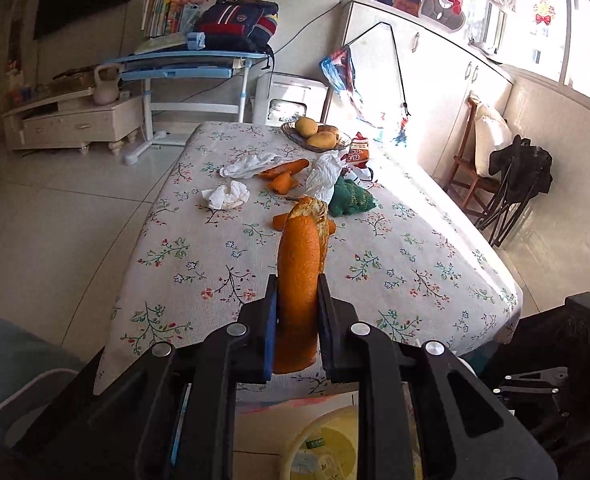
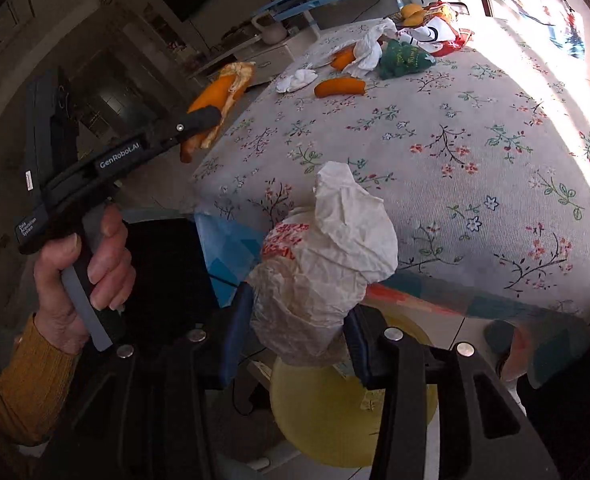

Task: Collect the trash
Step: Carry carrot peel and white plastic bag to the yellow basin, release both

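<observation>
we're mid-haul, both claws loaded. left claw is clenched on a long orange peel, peel sticking out fwd past the tips, over the near edge of the table. right claw grips a crumpled white bag w/ red print. a yellow bin sits right below the right claw, under the table edge. next, we judge: bring each claw over the bin & let go. more tissue & peels lie on the table ahead of the left claw.

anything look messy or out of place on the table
Yes. Litter lies across the floral tablecloth: crumpled tissues, loose orange peels and a green wrapper near the fruit basket. Nothing looks spilled or broken.
</observation>
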